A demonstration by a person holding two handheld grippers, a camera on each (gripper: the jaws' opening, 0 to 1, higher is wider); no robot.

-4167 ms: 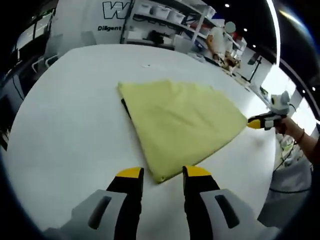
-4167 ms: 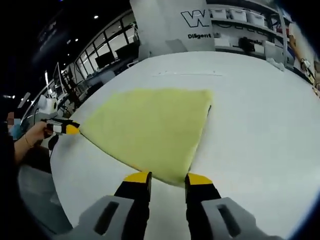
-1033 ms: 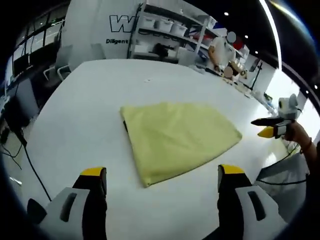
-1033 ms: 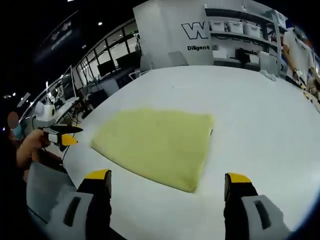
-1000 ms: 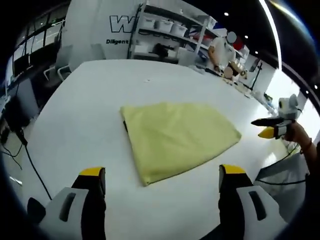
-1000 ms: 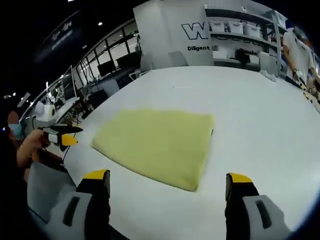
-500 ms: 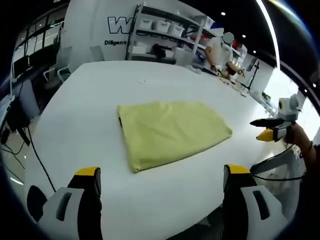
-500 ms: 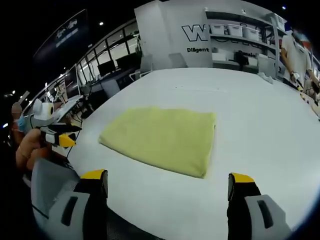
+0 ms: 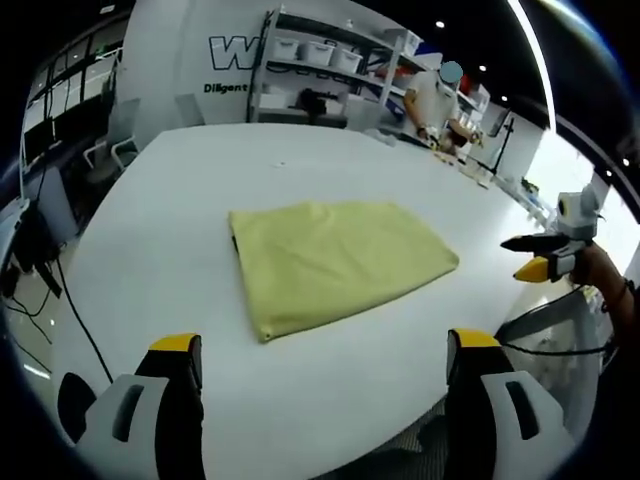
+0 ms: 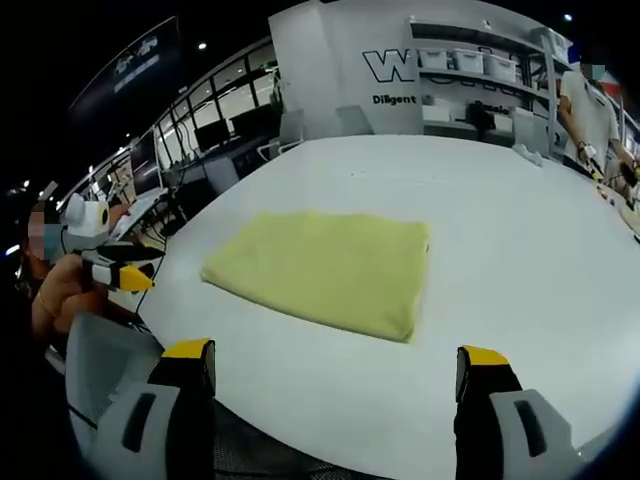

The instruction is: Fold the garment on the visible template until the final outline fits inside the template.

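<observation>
Here, left gripper (image 9: pixel 325 350) jaws spread wide, holding nothing, above the near table (image 9: pixel 150 200) edge; right gripper (image 10: pixel 335 365) the same, jaws wide apart and bare; folded yellow garment (image 9: pixel 335 262) lies flat mid-table, well ahead of both, nothing blocking it; 1 dark cable (image 9: pixel 70 310) hangs off the table's side; shelves (image 9: pixel 330 70) with bins and a person (image 9: pixel 435 100) beyond.

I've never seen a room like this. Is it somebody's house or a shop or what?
Probably a robotics lab or workshop, not a house. A folded yellow garment lies on a big white table, shelves with storage bins line the back wall, and desks with monitors sit along the windows.
</observation>
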